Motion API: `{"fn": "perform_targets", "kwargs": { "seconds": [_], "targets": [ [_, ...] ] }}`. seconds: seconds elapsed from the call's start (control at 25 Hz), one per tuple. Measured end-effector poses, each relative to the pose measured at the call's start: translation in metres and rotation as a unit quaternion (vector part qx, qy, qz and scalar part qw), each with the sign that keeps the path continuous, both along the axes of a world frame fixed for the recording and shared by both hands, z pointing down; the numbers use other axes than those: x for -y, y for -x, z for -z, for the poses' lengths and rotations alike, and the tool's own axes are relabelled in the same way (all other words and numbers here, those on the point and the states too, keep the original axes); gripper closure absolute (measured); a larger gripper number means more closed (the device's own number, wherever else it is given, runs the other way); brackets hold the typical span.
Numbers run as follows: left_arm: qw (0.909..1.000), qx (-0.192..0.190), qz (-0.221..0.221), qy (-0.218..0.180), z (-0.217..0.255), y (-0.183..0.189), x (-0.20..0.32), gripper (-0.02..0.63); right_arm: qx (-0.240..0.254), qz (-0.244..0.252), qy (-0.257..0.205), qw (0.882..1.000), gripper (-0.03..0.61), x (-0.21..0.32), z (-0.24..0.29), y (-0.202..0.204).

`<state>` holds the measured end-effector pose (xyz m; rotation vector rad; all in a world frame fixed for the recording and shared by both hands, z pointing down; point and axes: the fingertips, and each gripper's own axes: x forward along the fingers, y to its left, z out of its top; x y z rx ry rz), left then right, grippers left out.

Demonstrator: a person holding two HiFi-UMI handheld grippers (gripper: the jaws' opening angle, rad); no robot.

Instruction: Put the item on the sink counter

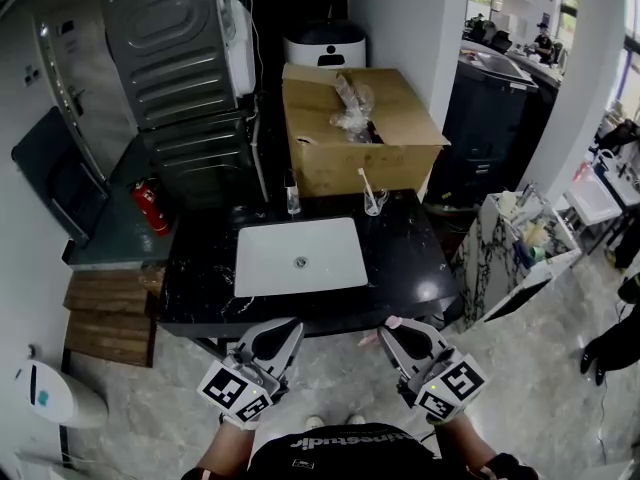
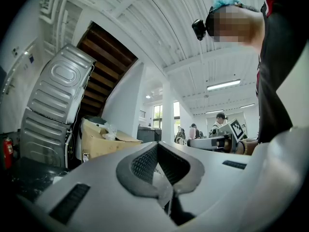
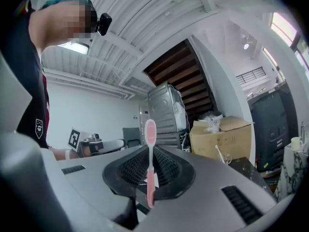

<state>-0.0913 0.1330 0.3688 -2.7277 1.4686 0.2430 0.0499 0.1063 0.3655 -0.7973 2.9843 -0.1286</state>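
Toothbrush [image 3: 150, 149] — pink — pinched in right gripper [image 3: 148, 180]; left gripper [image 2: 161, 178] closed, empty.

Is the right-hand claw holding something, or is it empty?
Holding. The right gripper is shut on a pink toothbrush, whose head sticks up beyond the jaws.

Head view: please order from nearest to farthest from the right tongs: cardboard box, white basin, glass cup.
1. White basin, in the counter, left of the right tongs.
2. Glass cup, at the counter's back edge.
3. Cardboard box, behind the counter.
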Motion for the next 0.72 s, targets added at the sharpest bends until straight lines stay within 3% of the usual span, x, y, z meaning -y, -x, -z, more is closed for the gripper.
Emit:
{"fn": "perform_targets", "kwargs": {
  "seconds": [0.72],
  "targets": [
    [1.0, 0.003, 0.003, 0.005, 0.001, -0.021, 0.012, 0.598, 0.008, 0.002, 0.005, 1.0, 0.522, 0.012, -0.001, -0.025]
  ]
}}
